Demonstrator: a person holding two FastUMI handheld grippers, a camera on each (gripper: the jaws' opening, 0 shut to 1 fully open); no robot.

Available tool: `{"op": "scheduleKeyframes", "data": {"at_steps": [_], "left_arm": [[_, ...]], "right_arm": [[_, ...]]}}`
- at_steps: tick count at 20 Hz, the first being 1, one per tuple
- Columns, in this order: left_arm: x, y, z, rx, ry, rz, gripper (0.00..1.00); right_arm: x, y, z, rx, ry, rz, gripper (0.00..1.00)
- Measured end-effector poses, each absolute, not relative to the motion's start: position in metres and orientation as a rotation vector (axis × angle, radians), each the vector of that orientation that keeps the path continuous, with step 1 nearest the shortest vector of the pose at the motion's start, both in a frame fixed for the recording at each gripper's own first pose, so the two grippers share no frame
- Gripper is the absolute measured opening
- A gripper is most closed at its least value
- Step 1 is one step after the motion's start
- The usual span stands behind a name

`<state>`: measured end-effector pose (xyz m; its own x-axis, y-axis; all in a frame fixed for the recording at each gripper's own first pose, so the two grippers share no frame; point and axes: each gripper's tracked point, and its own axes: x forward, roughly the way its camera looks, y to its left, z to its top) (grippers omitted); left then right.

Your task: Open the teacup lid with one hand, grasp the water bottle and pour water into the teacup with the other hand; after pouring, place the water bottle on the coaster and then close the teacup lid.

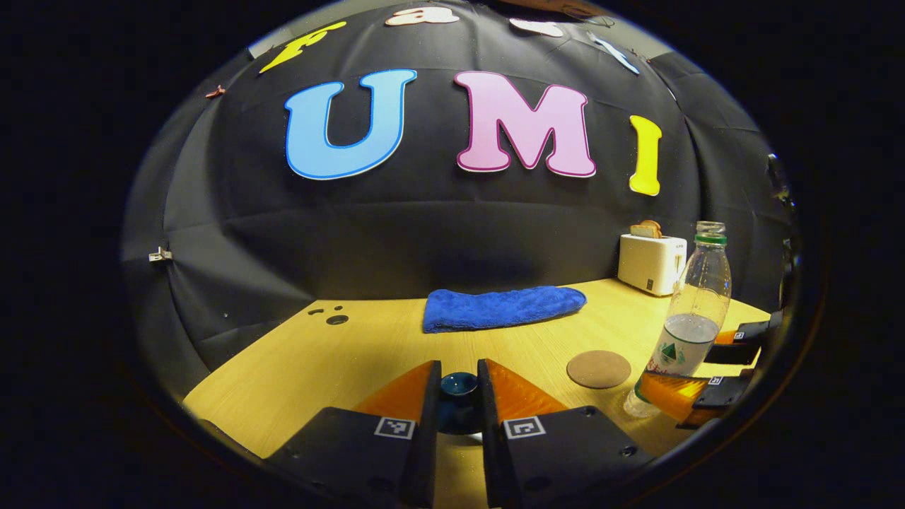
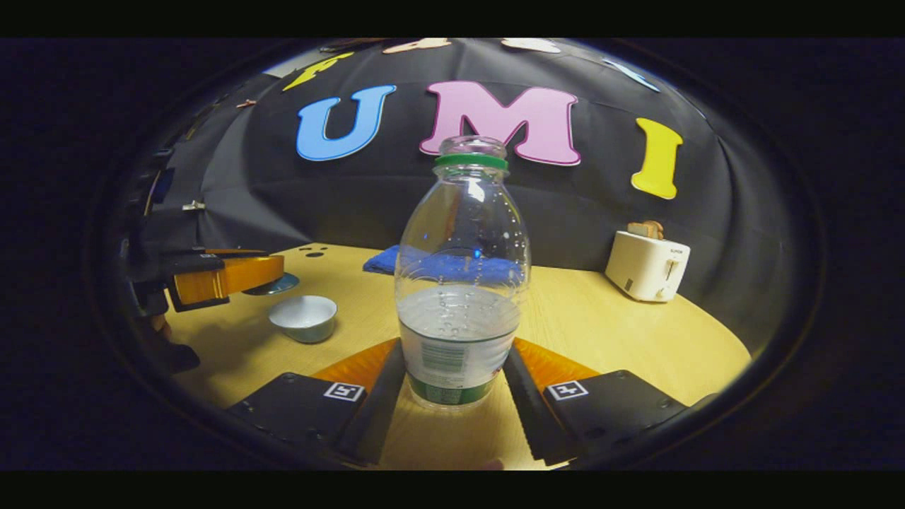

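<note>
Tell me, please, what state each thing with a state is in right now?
Teacup lid: lifted off, held by its knob.
Teacup: uncovered, upright.
Water bottle: uncapped, upright, partly full.
Coaster: bare.
Left gripper: shut on the lid's knob.
Right gripper: fingers flank the bottle.
Toaster: bread sticking up.

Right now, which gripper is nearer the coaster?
Right. The right gripper stands just beside the coaster, its fingers around the bottle. The left gripper holds the lid farther off.
</note>
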<state>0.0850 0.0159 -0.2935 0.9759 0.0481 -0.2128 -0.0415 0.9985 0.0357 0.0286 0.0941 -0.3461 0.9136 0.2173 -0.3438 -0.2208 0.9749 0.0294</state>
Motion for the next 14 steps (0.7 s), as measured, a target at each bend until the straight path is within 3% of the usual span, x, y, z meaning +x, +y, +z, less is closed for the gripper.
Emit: {"op": "scheduleKeyframes", "data": {"at_steps": [3,5,10,14], "left_arm": [[0.08,0.024,-0.288,0.029,0.199,0.061,0.31],[0.078,0.029,-0.285,0.03,0.193,0.075,0.31],[0.067,0.048,-0.282,-0.005,0.186,0.107,0.31],[0.059,0.065,-0.283,-0.01,0.191,0.135,0.31]], "right_arm": [[0.044,0.06,-0.329,-0.338,0.3,0.144,0.77],[0.057,0.055,-0.321,-0.579,0.273,0.16,0.77],[0.071,0.074,-0.326,-0.78,0.26,0.279,0.76],[0.08,0.072,-0.325,-0.966,0.239,0.29,0.76]]}}
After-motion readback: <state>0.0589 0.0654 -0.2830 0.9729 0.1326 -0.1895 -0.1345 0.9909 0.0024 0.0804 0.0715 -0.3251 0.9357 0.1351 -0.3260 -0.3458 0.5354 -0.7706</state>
